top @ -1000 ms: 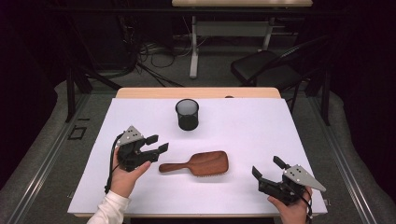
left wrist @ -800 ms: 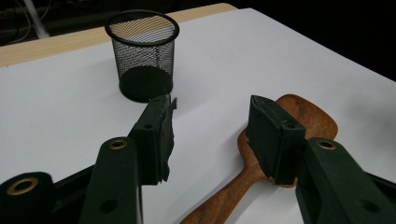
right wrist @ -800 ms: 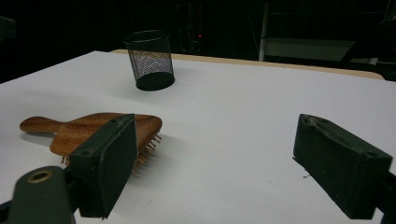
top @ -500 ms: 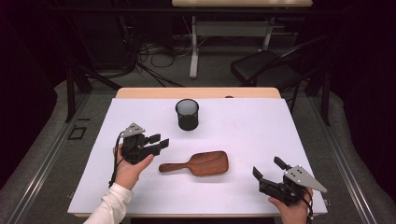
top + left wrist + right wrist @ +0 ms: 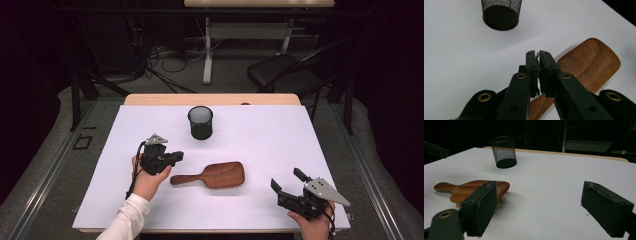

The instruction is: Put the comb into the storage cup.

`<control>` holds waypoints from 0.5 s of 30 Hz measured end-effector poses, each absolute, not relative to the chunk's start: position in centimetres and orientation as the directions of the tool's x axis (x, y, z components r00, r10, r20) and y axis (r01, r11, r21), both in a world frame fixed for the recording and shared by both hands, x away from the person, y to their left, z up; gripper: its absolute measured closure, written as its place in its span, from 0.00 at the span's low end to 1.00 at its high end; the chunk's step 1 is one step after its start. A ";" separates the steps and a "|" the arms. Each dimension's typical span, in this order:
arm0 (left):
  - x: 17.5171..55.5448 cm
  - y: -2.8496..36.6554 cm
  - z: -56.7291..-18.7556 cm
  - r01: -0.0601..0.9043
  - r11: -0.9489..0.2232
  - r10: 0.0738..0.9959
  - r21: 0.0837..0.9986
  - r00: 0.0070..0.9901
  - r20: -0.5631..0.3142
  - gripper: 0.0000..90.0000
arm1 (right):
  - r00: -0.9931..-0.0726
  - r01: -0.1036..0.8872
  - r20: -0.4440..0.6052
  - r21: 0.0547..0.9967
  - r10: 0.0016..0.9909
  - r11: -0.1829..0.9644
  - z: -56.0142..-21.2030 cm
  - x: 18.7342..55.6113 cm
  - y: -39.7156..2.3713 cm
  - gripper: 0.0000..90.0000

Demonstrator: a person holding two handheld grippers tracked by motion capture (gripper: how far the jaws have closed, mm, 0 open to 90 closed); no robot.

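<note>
Hovering left gripper [image 5: 176, 156] over wooden hairbrush [image 5: 212, 175] handle, jaws just closing together, nothing between; right gripper [image 5: 288, 181] resting apart.

Hairbrush [image 5: 216, 175]: reddish-brown wood, smooth, satin sheen.
Pen cup [image 5: 200, 122]: black wire mesh, matt.
Worktop [image 5: 260, 135]: white, smooth, matt; light wood edge.

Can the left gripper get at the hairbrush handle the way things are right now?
Probably yes. The left gripper hangs just above the handle end of the wooden hairbrush, and nothing lies between them. But its jaws have just closed with nothing in them, so they must reopen. The mesh cup stands well clear.
</note>
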State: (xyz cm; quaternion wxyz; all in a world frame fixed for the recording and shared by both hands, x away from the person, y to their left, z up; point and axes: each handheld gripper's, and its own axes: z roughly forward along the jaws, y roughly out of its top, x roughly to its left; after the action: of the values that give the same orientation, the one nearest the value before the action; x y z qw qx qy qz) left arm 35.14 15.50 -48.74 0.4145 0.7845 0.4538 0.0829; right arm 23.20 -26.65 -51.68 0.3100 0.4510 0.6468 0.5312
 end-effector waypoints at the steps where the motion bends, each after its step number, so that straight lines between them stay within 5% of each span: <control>1: 35.2 15.5 -48.9 0.650 -0.245 0.784 0.720 0.570 -0.248 0.99 | -0.401 0.252 0.076 0.967 0.913 0.031 -51.7 23.2 -26.7 0.15; 15: 35.6 14.6 -51.4 0.676 -0.299 0.805 0.674 0.557 -0.202 1.00 | -0.402 0.251 0.080 0.968 0.912 0.025 -51.7 23.2 -26.7 0.15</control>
State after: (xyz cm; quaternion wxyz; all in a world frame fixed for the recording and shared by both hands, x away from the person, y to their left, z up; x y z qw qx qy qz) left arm 35.59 14.56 -51.44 0.3701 0.8011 0.4622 0.0878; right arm 23.22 -26.70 -51.72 0.3099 0.4505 0.6454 0.5333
